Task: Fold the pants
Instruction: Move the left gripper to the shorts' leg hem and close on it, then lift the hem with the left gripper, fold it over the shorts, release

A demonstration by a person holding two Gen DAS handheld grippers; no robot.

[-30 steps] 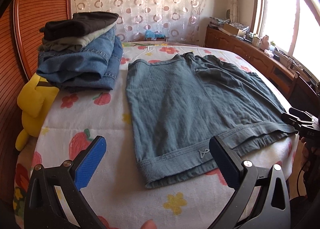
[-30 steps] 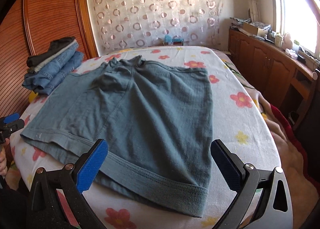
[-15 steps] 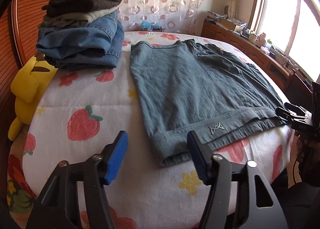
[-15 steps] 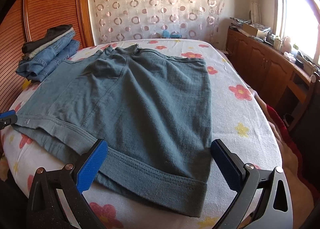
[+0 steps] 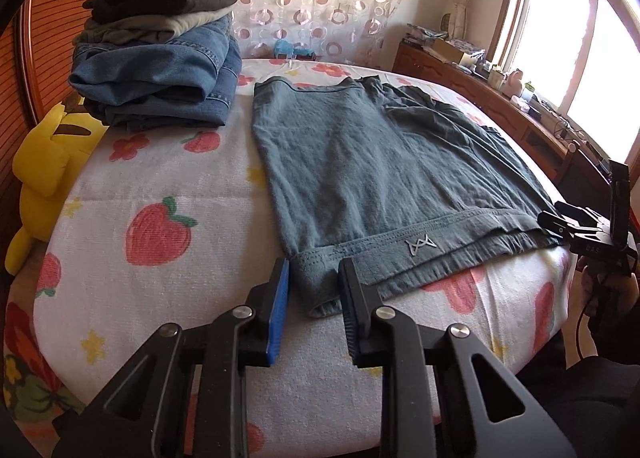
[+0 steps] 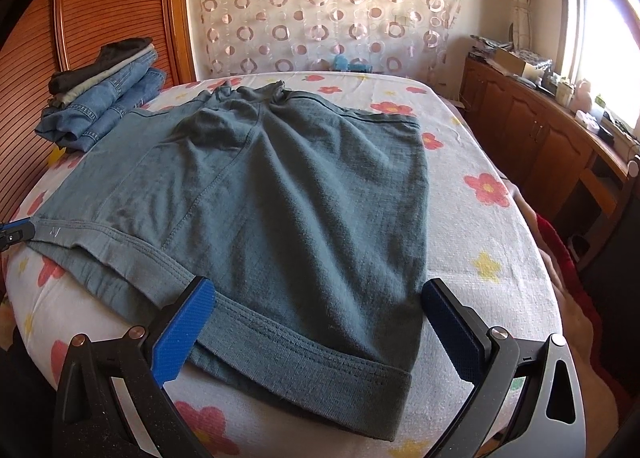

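Note:
Grey-blue pants (image 5: 360, 161) lie spread flat on the bed, with a small logo on the near band. My left gripper (image 5: 314, 270) sits at their near left corner. Its jaws are closing and the band's corner lies between the blue pads, with a thin gap still showing at the left pad. My right gripper (image 6: 316, 322) stands open wide, low over the near right part of the pants (image 6: 280, 197), straddling the band. The left gripper (image 6: 12, 234) shows at the left edge of the right wrist view. The right gripper (image 5: 560, 217) shows at the pants' far corner in the left wrist view.
A stack of folded jeans and dark clothes (image 5: 160, 69) sits at the bed's back left. A yellow plush toy (image 5: 44, 161) leans off the left edge. The flowered sheet (image 5: 160, 177) covers the bed. A wooden sideboard (image 6: 540, 129) runs under the window on the right.
My left gripper came forward and down to the pants' near left corner, and its jaws narrowed from wide open to close around the band. The right gripper has hardly moved and stays open.

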